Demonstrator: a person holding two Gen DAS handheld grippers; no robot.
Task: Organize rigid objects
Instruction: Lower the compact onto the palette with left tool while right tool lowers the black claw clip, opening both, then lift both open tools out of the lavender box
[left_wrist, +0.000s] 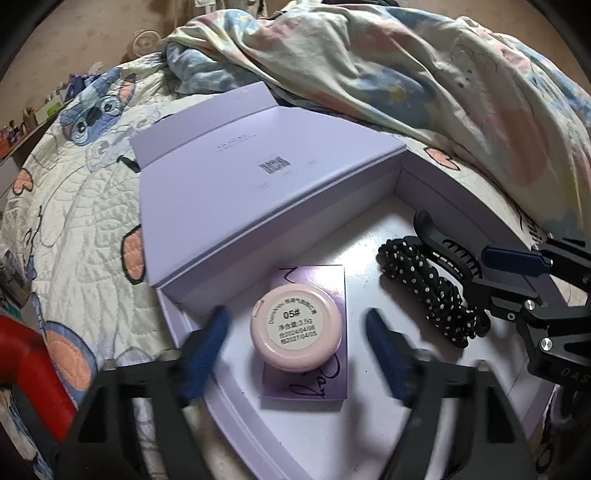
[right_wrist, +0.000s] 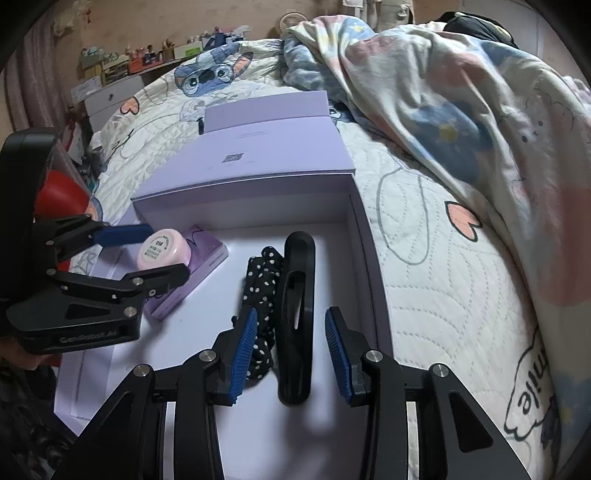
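An open lilac box (left_wrist: 436, 195) lies on the bed, its lid (left_wrist: 236, 184) folded back. Inside, a round pink jar (left_wrist: 295, 328) sits on a small purple carton (left_wrist: 306, 384). My left gripper (left_wrist: 295, 343) is open, its blue pads either side of the jar without touching. A black hair claw (right_wrist: 295, 314) and a polka-dot scrunchie (right_wrist: 262, 295) lie at the box's right side. My right gripper (right_wrist: 290, 350) is open around the claw, pads apart from it. The jar (right_wrist: 164, 249), the carton (right_wrist: 192, 277) and the box (right_wrist: 365, 258) also show in the right wrist view.
The box rests on a quilted cartoon-print bedspread (right_wrist: 443, 277). A rumpled pastel duvet (right_wrist: 461, 92) is heaped behind and to the right. A red object (left_wrist: 26, 362) is at the left edge. A cluttered shelf (right_wrist: 129, 62) stands beyond the bed.
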